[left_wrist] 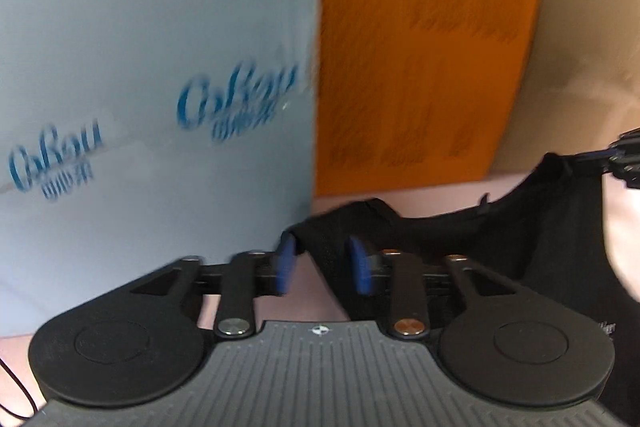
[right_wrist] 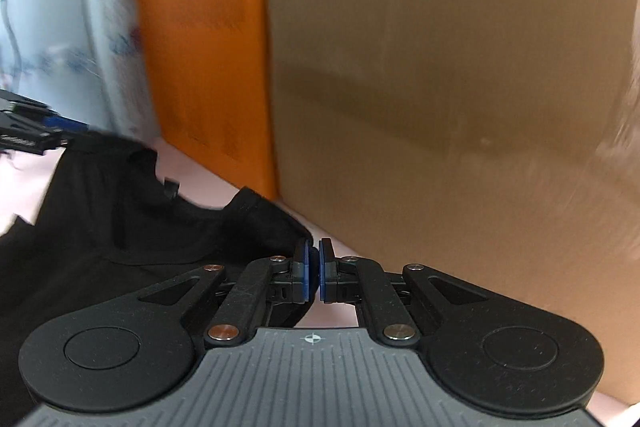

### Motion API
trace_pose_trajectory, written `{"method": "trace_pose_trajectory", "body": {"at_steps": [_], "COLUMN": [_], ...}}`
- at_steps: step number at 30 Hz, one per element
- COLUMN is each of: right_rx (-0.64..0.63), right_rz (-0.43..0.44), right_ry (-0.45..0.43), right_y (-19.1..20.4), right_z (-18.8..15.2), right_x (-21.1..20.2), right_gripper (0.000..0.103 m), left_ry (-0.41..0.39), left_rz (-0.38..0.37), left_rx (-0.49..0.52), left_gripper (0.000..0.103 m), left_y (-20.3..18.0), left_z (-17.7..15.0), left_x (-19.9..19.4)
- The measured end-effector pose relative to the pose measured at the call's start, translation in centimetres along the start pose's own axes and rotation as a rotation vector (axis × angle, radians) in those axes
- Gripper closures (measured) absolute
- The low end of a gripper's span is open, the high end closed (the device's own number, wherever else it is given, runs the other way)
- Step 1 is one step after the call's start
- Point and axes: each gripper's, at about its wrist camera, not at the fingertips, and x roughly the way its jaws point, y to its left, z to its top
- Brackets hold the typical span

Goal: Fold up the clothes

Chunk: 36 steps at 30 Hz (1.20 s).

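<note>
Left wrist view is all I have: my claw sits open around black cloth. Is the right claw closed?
Observer: Yes. The right claw has its pads pressed together. The black garment runs up to them, though a pinch isn't clear.
Operator: What's ahead of it?
Observer: A brown cardboard box fills its view, next to an orange box.
Operator: Does the cloth reach my claw from that side?
Observer: Yes, the far shoulder runs right up to the left claw.

Black garment (left_wrist: pixel 560 239) on pale pink surface (left_wrist: pixel 440 195); grippers black w/ blue pads (left_wrist: pixel 285 267), grey ribbed body; light-blue panel (left_wrist: pixel 152 27) w/ blue lettering, plain orange box (left_wrist: pixel 424 47), brown cardboard box (right_wrist: pixel 460 87)
</note>
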Motion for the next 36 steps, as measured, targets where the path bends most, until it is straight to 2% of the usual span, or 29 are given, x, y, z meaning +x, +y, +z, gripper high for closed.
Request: {"method": "trace_pose_trajectory", "body": {"at_steps": [1,5,7,9,11,12,15,18,21,23,24,25,26,27,28,29,30,31,33,34,36], "right_rx": [0.011,0.082,0.176,0.313,0.446,0.489,0.578,0.722,0.87,0.946,0.955,0.957,0.949,0.936,0.918,0.891,0.859,0.812,0.724,0.668,0.478], "right_rz": [-0.013,-0.063,-0.054,0.023,0.105,0.121,0.142,0.207,0.264,0.296,0.306,0.317,0.322,0.326,0.332,0.341,0.351,0.335,0.261,0.194,0.006], "right_ry": [-0.002,-0.041,-0.077,-0.092,-0.086,-0.065,-0.02,-0.018,-0.059,-0.075,-0.079,-0.081,-0.078,-0.072,-0.06,-0.043,-0.024,-0.023,-0.065,-0.077,-0.059], "right_y": [-0.2,-1.2,-2.4,-3.8,-5.0,-5.0,-4.1,-2.1,0.0,1.9,3.0,3.7,4.4,5.0,5.6,6.1,6.6,7.0,7.4,7.6,8.7], "right_z": [-0.3,-1.3,-2.3,-4.4,-6.6,-7.9,-12.2,-16.1,-18.6,-19.4,-19.3,-19.4,-19.2,-19.0,-18.7,-18.1,-17.5,-16.8,-15.1,-14.3,-12.4], "right_x": [0.3,-0.2,-1.9,-4.0,-6.0,-6.9,-10.4,-12.6,-14.1,-14.6,-14.7,-14.9,-14.8,-14.6,-14.4,-14.0,-13.5,-13.6,-15.0,-15.8,-16.7], "right_gripper": [0.096,0.089,0.082,0.075,0.061,0.061,0.061,0.06,0.054,0.046,0.045,0.044,0.045,0.048,0.068,0.097,0.099,0.099,0.1,0.1,0.1], "left_ry": [0.007,0.046,0.047,0.046,0.054,0.06,0.079,0.102,0.095,0.091,0.087,0.083,0.084,0.086,0.08,0.071,0.062,0.049,0.021,0.023,0.037], "left_rz": [0.013,0.028,0.03,0.034,0.03,0.029,0.009,-0.02,-0.033,-0.053,-0.059,-0.065,-0.068,-0.071,-0.077,-0.084,-0.091,-0.068,-0.002,0.062,0.211], "left_rx": [-0.008,-0.042,-0.07,-0.098,-0.139,-0.166,-0.265,-0.326,-0.328,-0.338,-0.342,-0.346,-0.351,-0.356,-0.368,-0.382,-0.395,-0.397,-0.392,-0.398,-0.413], "left_gripper": [0.04,0.039,0.038,0.036,0.035,0.034,0.03,0.027,0.027,0.027,0.031,0.043,0.058,0.094,0.101,0.101,0.101,0.101,0.101,0.101,0.101], "left_y": [0.2,1.7,2.6,3.5,4.5,4.9,5.6,5.4,4.1,3.0,2.5,2.2,1.9,1.6,1.6,1.7,1.8,2.0,2.4,2.9,4.0], "left_z": [-0.3,-2.0,-3.0,-4.4,-6.7,-7.4,-10.4,-13.0,-14.4,-14.9,-15.1,-15.3,-15.4,-15.6,-15.8,-16.0,-16.1,-16.1,-16.0,-16.1,-16.3], "left_x": [0.3,0.0,-1.5,-3.3,-5.7,-6.5,-8.7,-10.5,-11.8,-11.9,-12.0,-12.2,-12.2,-12.2,-12.6,-13.0,-13.5,-14.1,-15.4,-15.8,-16.5]}}
